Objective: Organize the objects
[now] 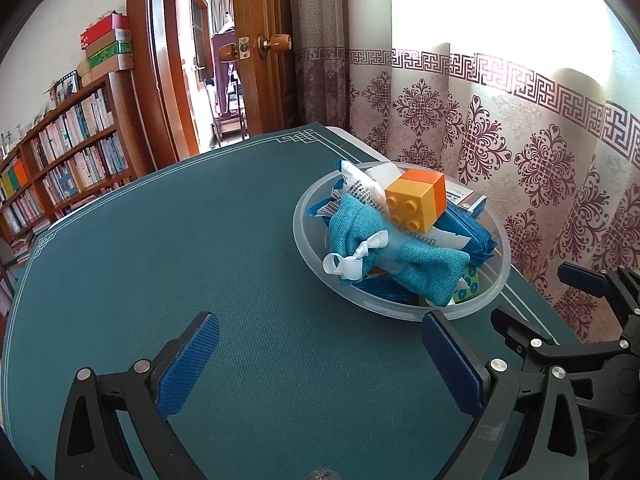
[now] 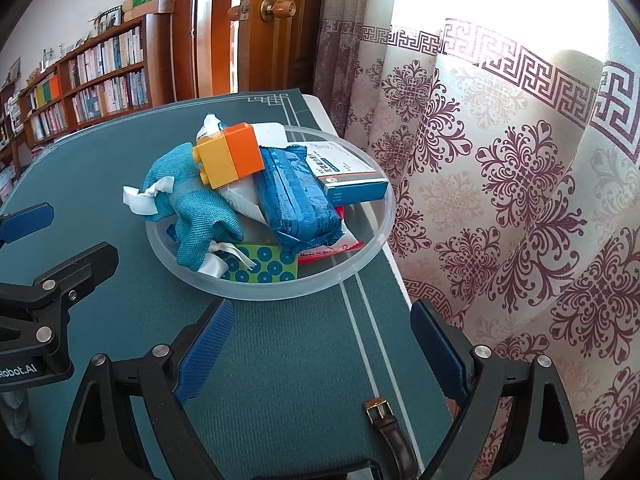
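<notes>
A clear plastic bowl [image 1: 486, 300] [image 2: 372, 240] sits near the table's right edge by the curtain. It holds a yellow-orange toy brick [image 1: 418, 202] [image 2: 232, 156], a teal cloth pouch [image 1: 384, 248] [image 2: 196, 204] with white ribbon, a blue snack pack [image 2: 294, 200], a blue-white box [image 2: 348, 178] and a green dotted card [image 2: 264, 266]. My left gripper [image 1: 320, 360] is open and empty over the mat, short of the bowl. My right gripper [image 2: 322, 344] is open and empty just before the bowl. A brown watch strap [image 2: 390, 432] lies between its fingers, close to the camera.
The table carries a dark green mat [image 1: 180, 240] [image 2: 280, 360]. A patterned curtain [image 1: 520, 140] [image 2: 500, 180] hangs right beside the table. A bookshelf [image 1: 60, 160] and a wooden door [image 1: 260, 40] stand beyond the far edge. Each gripper shows in the other's view.
</notes>
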A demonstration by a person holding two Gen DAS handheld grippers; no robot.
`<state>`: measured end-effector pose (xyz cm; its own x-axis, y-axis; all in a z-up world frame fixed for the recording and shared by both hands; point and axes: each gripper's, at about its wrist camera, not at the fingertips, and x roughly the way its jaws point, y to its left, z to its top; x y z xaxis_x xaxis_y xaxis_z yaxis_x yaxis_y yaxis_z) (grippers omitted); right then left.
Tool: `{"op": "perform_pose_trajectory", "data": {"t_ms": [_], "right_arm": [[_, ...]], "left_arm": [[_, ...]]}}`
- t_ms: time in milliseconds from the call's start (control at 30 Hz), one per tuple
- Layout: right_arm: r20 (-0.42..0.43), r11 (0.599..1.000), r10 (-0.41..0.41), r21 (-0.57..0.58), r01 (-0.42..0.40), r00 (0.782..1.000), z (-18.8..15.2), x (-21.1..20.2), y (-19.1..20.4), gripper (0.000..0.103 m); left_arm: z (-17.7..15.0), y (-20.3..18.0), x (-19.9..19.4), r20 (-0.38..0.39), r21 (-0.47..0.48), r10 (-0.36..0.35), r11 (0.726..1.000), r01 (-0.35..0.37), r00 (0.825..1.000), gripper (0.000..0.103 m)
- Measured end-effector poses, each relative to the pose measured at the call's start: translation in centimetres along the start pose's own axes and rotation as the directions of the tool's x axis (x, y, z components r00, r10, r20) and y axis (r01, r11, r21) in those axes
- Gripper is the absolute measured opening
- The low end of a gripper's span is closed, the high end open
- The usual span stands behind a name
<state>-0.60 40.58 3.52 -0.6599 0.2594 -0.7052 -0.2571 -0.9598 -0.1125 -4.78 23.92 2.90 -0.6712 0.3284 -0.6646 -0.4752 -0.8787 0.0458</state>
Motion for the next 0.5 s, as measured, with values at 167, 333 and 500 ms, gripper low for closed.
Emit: {"op": "perform_pose_trajectory", "data": {"t_ms": [167,333,500], "right_arm": [[-0.001,1.000,-0.001,0.008,0.001,1.000,-0.07,0.06,-0.15,0.091],[-0.006,1.000,-0.001,0.013,0.001,1.000,-0.16,0.19,-0.23,0.091],[-0.013,1.000,-0.001,0.025,0.001,1.000,-0.31,0.20,-0.35,0.091]], "left_arm": [[0.10,-0.13,-0.01,0.007,0.010,0.014,1.000,-0.014,1.000,0.103],[0.22,-0.29,0.09,0.013,0.014,0.002,1.000,-0.002,1.000,0.103],[0.02,-0.30,0.37,0.003,0.024,0.012,1.000,-0.012,1.000,0.103]]}}
